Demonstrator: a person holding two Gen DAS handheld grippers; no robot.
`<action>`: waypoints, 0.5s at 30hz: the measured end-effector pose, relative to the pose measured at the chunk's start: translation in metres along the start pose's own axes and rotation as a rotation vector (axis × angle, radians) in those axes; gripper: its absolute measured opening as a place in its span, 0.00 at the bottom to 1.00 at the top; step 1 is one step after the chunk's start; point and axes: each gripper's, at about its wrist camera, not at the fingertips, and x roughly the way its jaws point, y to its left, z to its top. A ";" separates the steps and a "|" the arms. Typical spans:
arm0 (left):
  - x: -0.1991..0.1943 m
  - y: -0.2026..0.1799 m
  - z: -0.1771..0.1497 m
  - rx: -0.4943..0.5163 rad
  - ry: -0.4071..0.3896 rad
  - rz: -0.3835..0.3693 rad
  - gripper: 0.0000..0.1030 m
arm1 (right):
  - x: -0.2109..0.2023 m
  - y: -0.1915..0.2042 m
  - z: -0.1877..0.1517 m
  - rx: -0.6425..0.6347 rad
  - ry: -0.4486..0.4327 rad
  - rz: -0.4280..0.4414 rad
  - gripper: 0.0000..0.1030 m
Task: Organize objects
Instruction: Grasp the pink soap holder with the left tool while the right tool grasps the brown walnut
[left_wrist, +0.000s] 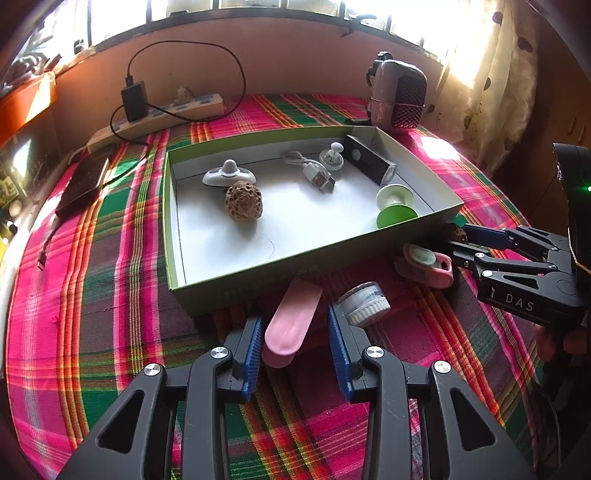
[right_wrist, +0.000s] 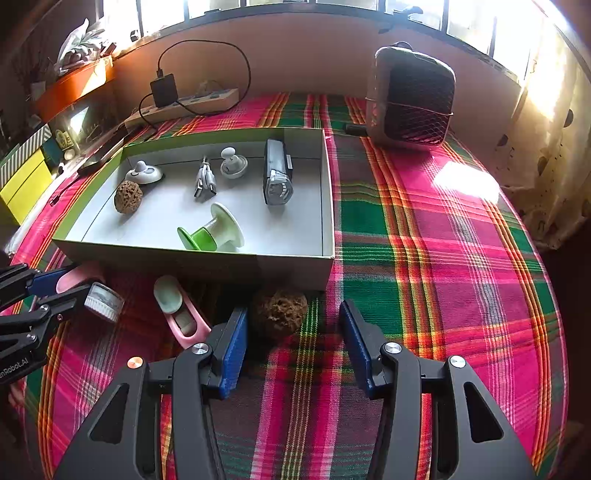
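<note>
Your left gripper (left_wrist: 295, 354) stands with its blue pads parted around a pink oblong case (left_wrist: 291, 323); the case lies between the jaws on the cloth, and a gap shows on the right side, so the pads do not press on it. Just beside the right pad sits a small round jar (left_wrist: 365, 302) with a ribbed white lid, tipped on its side.

Your right gripper (right_wrist: 291, 343) is also parted, its jaws set either side of a brown pitted ball (right_wrist: 279, 312) that rests on the cloth against the box's near wall. Its left pad is close to the ball; the right pad is well clear of it. Nothing is gripped.

Between the two grippers lies a pink holder with a pale green disc (right_wrist: 177, 306), on the cloth just in front of the box.

Beyond them is the shallow box (right_wrist: 295, 266), green outside and white inside. It holds a second brown pitted ball (left_wrist: 243, 203), a white oval gadget with a knob (left_wrist: 229, 173), a coiled white USB cable (left_wrist: 314, 171), a round white knobbed piece (left_wrist: 332, 157), a dark rectangular device (left_wrist: 369, 158) along the right wall, and a green and white spool (left_wrist: 395, 206) lying on its side near the front right corner.

All of it rests on a pink, green and orange plaid tablecloth (right_wrist: 443, 258). Farther back stand a small heater with a mesh front (right_wrist: 413, 99), a power strip (right_wrist: 192, 103) with a black adapter plugged in, and a dark phone (left_wrist: 85, 181) at the left.
</note>
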 end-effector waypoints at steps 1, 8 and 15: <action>0.000 0.000 0.000 -0.005 -0.004 0.002 0.31 | 0.000 0.000 0.000 0.001 -0.001 -0.002 0.48; 0.003 0.002 0.003 -0.036 -0.008 0.011 0.31 | 0.000 -0.001 0.000 -0.001 -0.004 -0.008 0.48; 0.003 0.000 0.003 -0.039 -0.018 0.027 0.31 | -0.001 -0.002 -0.001 0.002 -0.006 -0.009 0.48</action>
